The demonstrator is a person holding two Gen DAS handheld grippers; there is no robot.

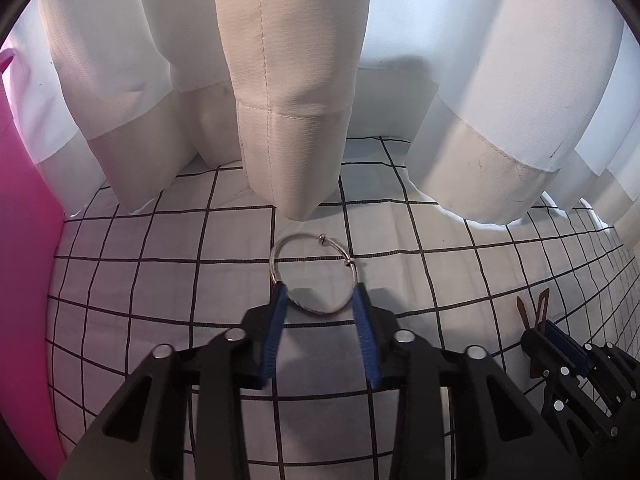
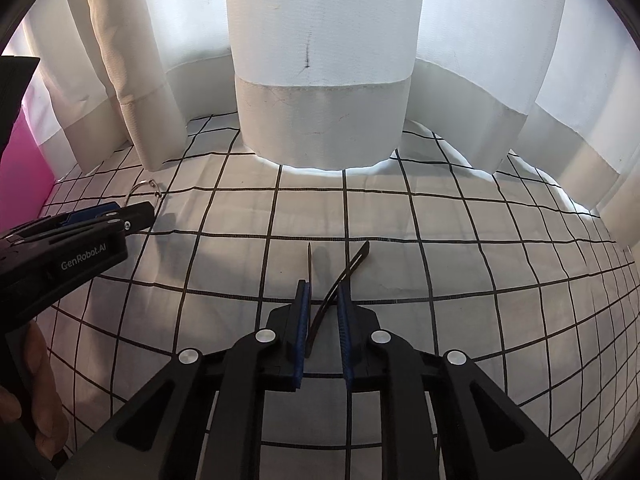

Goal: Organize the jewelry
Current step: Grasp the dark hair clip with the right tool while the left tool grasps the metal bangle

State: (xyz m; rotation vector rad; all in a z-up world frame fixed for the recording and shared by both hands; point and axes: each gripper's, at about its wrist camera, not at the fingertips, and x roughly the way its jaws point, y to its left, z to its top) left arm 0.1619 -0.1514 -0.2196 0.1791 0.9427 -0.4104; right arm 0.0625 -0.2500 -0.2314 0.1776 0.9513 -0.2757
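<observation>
Pick-up step on a grid-checked cloth [image 1: 420,280] before white curtains [image 1: 296,80]: the left gripper [image 1: 320,304] is clamped on a silver hoop bangle [image 1: 308,256], the right gripper [image 2: 323,304] is clamped on a dark open hair clip [image 2: 340,280]; each probably needs lifting toward storage next.

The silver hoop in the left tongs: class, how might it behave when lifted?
The silver hoop looks like thin wire, so probably light. Its open gap suggests it may flex under squeeze. Smooth metal against the left tongs could slip or twist.
</observation>
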